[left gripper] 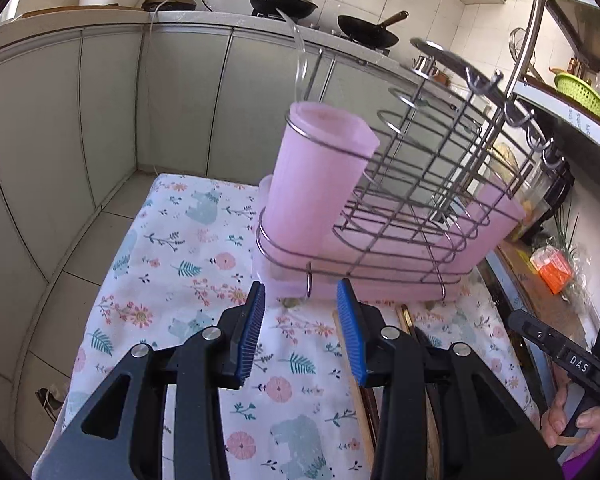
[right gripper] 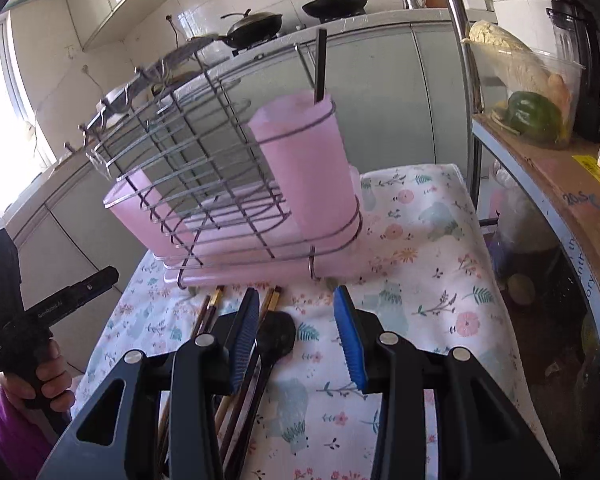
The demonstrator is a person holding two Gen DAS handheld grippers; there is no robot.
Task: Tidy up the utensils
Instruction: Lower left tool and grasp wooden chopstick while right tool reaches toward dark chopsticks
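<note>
A wire utensil rack (left gripper: pixel 420 184) (right gripper: pixel 188 160) on a pink drip tray stands on the floral tablecloth. Its tall pink cup (left gripper: pixel 316 184) (right gripper: pixel 304 168) holds a black handle (right gripper: pixel 321 68). My left gripper (left gripper: pixel 301 286) hovers open just before the rack's base, nothing between its blue pads. A wooden chopstick (left gripper: pixel 354 380) lies under its right finger. My right gripper (right gripper: pixel 297 292) is open too. A black spoon (right gripper: pixel 274 336) and several chopsticks (right gripper: pixel 208 312) lie on the cloth by its left finger, partly hidden under it.
The table's left edge drops to a tiled floor (left gripper: pixel 40 300). A shelf unit with a metal pole (right gripper: pixel 466 80) and an orange box (left gripper: pixel 552 272) stands close on the right. Woks (left gripper: pixel 284 0) sit on the far counter. A person's hand (right gripper: pixel 32 376) holds the other gripper's handle.
</note>
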